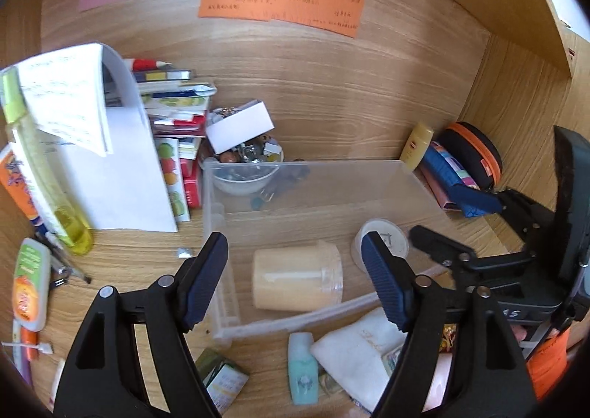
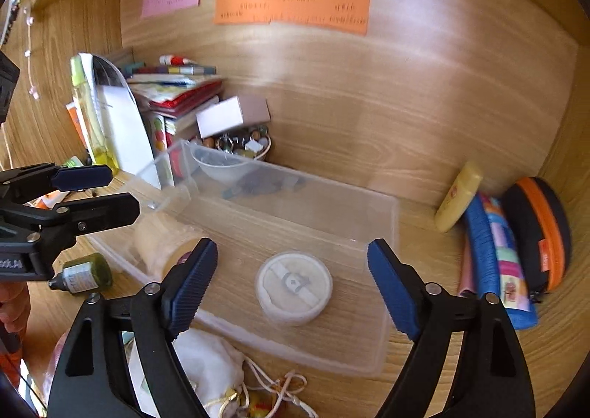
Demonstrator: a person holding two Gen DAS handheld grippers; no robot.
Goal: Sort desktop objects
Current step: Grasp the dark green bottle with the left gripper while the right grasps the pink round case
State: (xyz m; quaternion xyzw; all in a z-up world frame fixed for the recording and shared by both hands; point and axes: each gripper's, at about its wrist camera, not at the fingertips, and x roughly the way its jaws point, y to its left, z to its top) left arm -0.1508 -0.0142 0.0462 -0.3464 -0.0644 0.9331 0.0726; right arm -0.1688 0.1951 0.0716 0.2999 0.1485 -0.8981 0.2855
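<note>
Desktop clutter is surrounding a clear plastic bin [image 2: 368,233] sitting mid-desk, apparently serving as the sorting container. Inside it, a cream cylindrical jar [image 1: 297,279] is lying on its side near the bin's left end, and a round white lidded tub [image 2: 294,287] is resting near its front wall. Both tongs are hovering over the bin: the left gripper [image 1: 295,281] is gaping empty, the right gripper [image 2: 291,285] spread wide, gripping nothing.

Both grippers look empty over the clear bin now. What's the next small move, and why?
Probably swing the left gripper down toward the small teal bottle lying in front of the clear bin. Both it and the right gripper are open and empty, the cream jar and round white tub already lie in the bin, and the bottle is loose clutter close by.
</note>
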